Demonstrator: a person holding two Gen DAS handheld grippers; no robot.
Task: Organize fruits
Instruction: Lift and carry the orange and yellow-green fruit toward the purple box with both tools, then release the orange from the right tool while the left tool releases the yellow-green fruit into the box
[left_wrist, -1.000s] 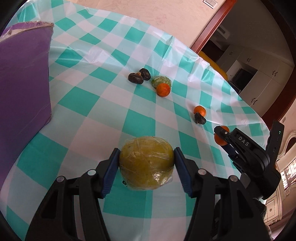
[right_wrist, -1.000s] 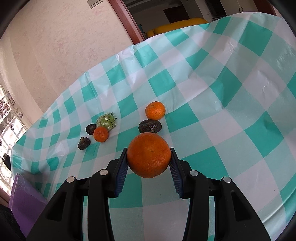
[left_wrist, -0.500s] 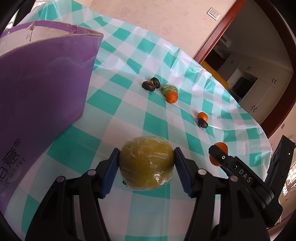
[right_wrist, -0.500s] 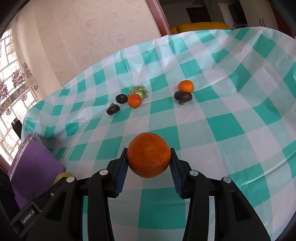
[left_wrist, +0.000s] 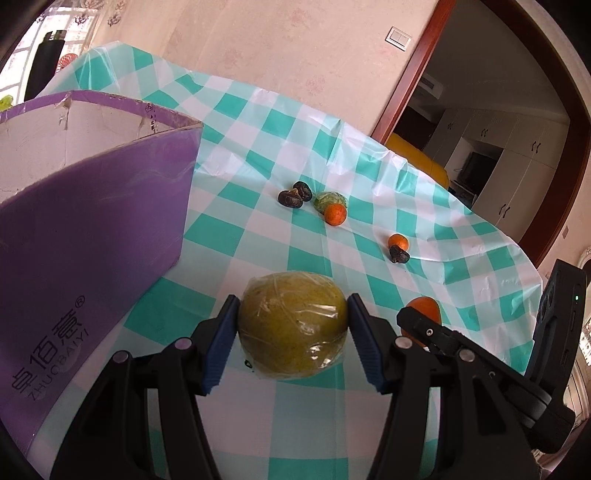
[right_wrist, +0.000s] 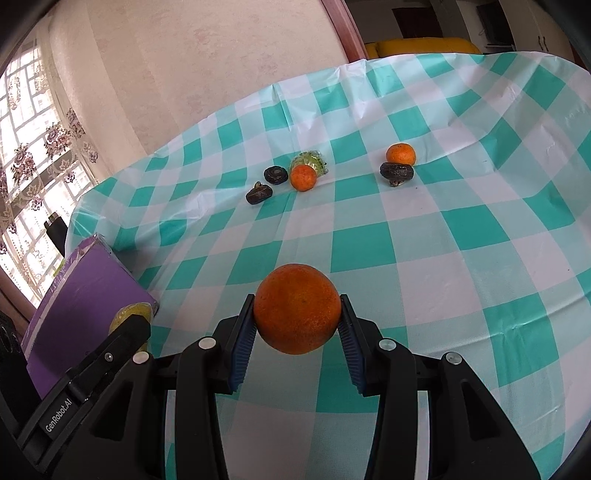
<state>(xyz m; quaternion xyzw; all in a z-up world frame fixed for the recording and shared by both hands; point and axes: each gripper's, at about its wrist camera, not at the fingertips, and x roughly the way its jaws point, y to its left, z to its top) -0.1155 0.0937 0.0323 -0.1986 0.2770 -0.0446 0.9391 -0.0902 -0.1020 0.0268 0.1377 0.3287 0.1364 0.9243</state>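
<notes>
Left wrist view: the left gripper (left_wrist: 292, 334) holds a film-wrapped yellow-green fruit (left_wrist: 291, 325) between its blue pads, jaws closed on its widest girth, above the checked tablecloth (left_wrist: 236, 229). The open purple box (left_wrist: 92, 206) stands at ten o'clock of it, near but apart. Judged: the fruit is heavy and firm, and the film is slippery, so a hold across the equator is the safe one. Right wrist view: the right gripper (right_wrist: 297, 325) clamps a large orange (right_wrist: 297, 308) the same way, jaws narrow around it; its pebbled rind should grip well and bear moderate pressure. Loose on the cloth at twelve o'clock lie two mandarins (right_wrist: 303, 177), three dark shrivelled fruits (right_wrist: 397, 172) and a small wrapped green fruit (right_wrist: 310, 161). Judged: the dark ones are soft and want light pressure.
</notes>
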